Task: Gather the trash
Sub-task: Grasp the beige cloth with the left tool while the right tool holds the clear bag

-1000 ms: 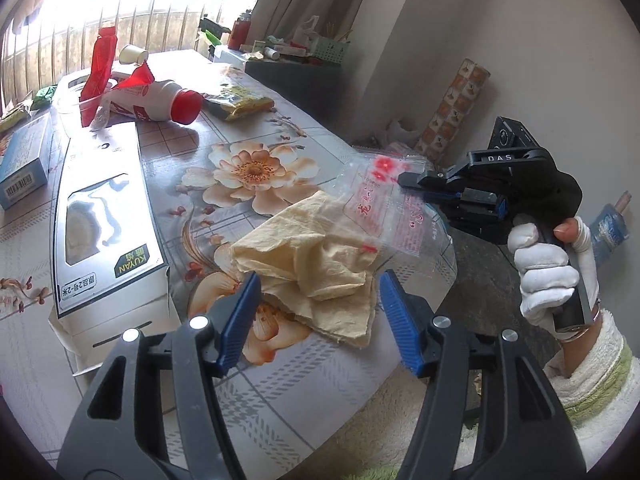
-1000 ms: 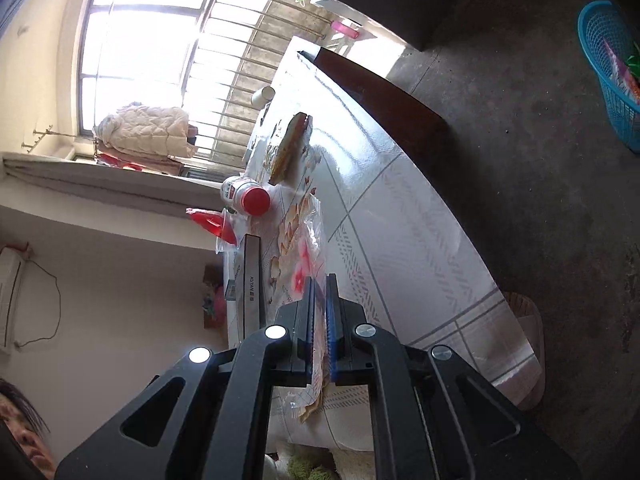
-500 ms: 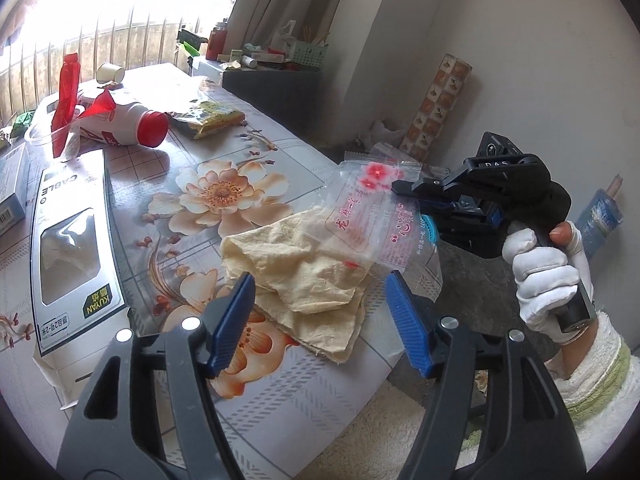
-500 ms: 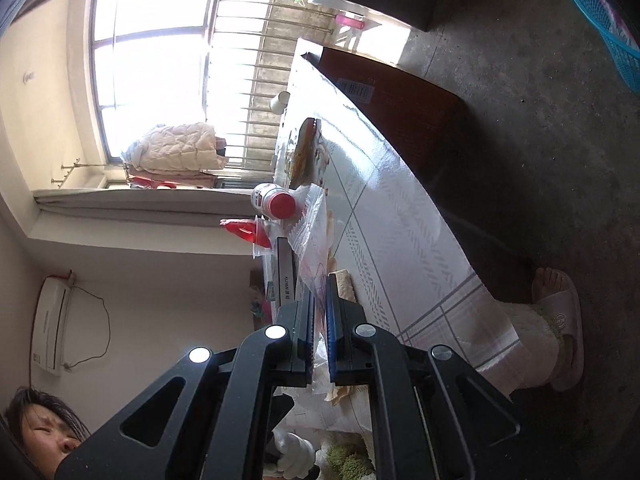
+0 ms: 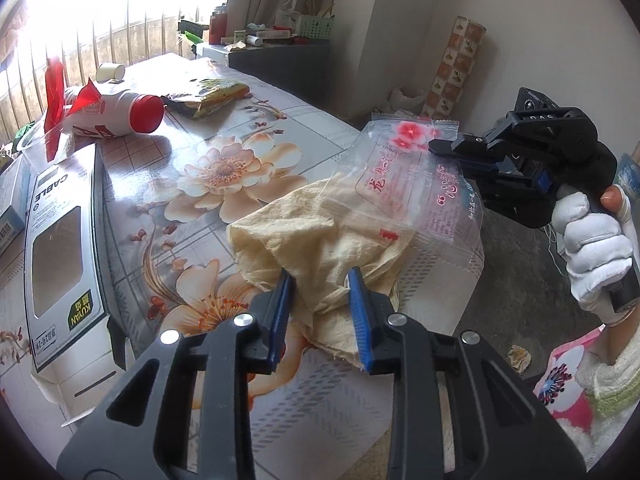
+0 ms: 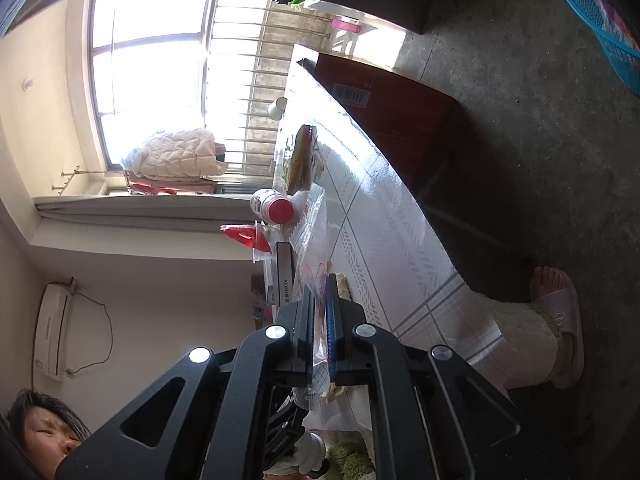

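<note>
Your left gripper (image 5: 322,294) has narrowed onto the yellow rag (image 5: 316,248) at the table (image 5: 340,412) edge, fingers straddling a fold. Squeeze fully before lifting. Your right gripper (image 5: 436,147) pinches the clear plastic wrapper (image 5: 412,184) aloft.

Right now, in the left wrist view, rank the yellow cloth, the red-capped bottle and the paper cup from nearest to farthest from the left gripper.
1. Yellow cloth: between the fingers of the left gripper, at the table's near edge.
2. Red-capped bottle: lying on its side, far left of the table.
3. Paper cup: on its side just behind the bottle, toward the window.
</note>
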Available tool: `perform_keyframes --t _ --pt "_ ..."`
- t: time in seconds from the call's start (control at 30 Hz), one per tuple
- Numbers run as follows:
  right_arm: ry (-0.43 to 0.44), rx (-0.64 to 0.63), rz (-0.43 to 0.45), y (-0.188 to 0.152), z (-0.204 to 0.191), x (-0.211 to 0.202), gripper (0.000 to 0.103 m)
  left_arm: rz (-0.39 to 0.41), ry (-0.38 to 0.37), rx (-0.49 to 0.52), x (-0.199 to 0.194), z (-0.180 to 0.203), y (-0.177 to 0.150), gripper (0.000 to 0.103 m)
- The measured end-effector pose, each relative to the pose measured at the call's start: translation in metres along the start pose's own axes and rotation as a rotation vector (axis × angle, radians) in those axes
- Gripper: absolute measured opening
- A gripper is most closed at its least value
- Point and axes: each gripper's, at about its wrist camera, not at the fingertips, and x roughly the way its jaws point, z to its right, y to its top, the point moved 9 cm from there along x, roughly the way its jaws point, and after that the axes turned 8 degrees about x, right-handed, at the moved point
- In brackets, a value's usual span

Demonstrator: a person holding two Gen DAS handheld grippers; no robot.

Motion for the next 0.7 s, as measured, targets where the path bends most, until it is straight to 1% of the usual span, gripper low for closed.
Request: perform_keyframes --t 0.03,0.07,0.17,0.27,0.47,0.7 --pt "0.005 -0.003 0.003 -0.001 -0.002 -0.003 0.006 -0.002 -0.003 -0.008 0.0 0.0 0.0 0.015" --pt "0.008 -0.006 0.007 0.0 -0.003 -0.006 0.006 -0.003 -0.006 -0.017 0.001 -0.003 0.0 0.012" --pt "0.017 -0.017 0.022 0.001 -0.009 -0.013 0.006 -0.003 -0.018 -0.047 0.001 -0.007 0.0 0.005" --pt "0.024 -0.025 0.043 0.003 -0.014 -0.023 0.006 0.012 -0.027 -0.063 -0.003 -0.009 0.002 0.003" --pt "0.039 -0.022 0.082 0.005 -0.016 -0.04 0.006 0.061 -0.057 -0.106 -0.017 -0.011 0.01 0.002" --pt "0.054 -0.016 0.098 0.003 -0.013 -0.049 0.006 0.116 -0.078 -0.141 -0.036 -0.015 0.023 0.001"
